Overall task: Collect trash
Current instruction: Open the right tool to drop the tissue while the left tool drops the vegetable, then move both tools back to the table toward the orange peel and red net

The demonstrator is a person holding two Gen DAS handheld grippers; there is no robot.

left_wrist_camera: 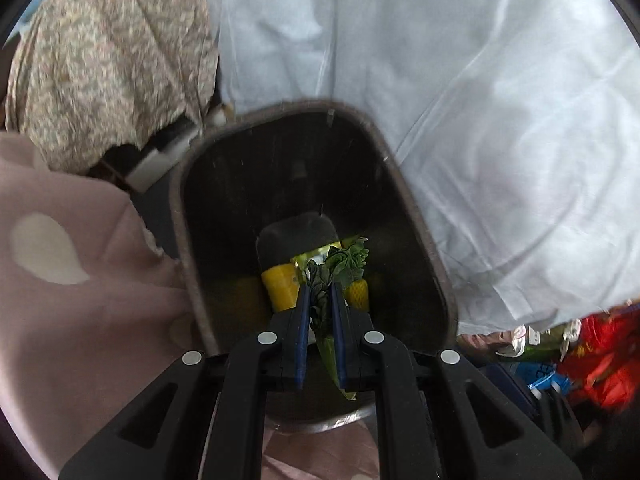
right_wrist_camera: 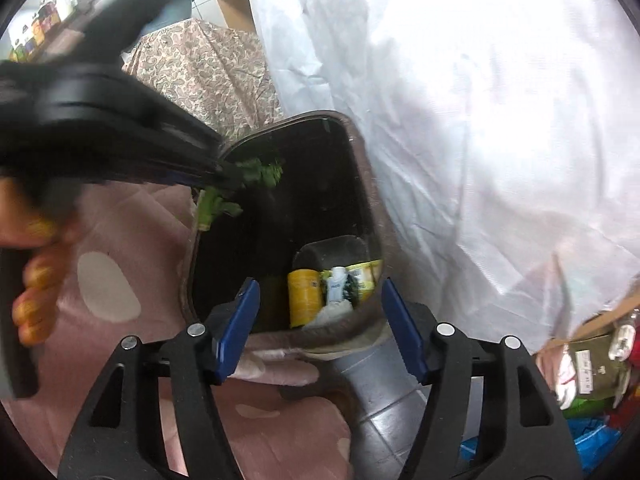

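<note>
A dark brown bin [left_wrist_camera: 424,236] [right_wrist_camera: 366,184] stands open between cloths. My left gripper [left_wrist_camera: 320,292] [right_wrist_camera: 228,172] hangs over its mouth, shut on a wilted green leafy vegetable [left_wrist_camera: 320,300] [right_wrist_camera: 260,168] whose pale stalk sticks out behind the pads. At the bin's bottom lie a yellow can [left_wrist_camera: 280,286] [right_wrist_camera: 304,296], a yellow net wrapper [left_wrist_camera: 358,292] and a white wrapper [right_wrist_camera: 338,284]. My right gripper [right_wrist_camera: 318,300] stands open above the bin's near rim, nothing between its blue pads [right_wrist_camera: 240,328].
A white sheet [left_wrist_camera: 480,120] [right_wrist_camera: 480,100] hangs along the bin's right side. A pink cloth with white spots [left_wrist_camera: 72,280] [right_wrist_camera: 120,280] lies left. A paisley cloth [left_wrist_camera: 108,64] sits behind. Mixed packets [left_wrist_camera: 580,352] [right_wrist_camera: 592,368] lie right; grey floor tiles [right_wrist_camera: 380,420] show below.
</note>
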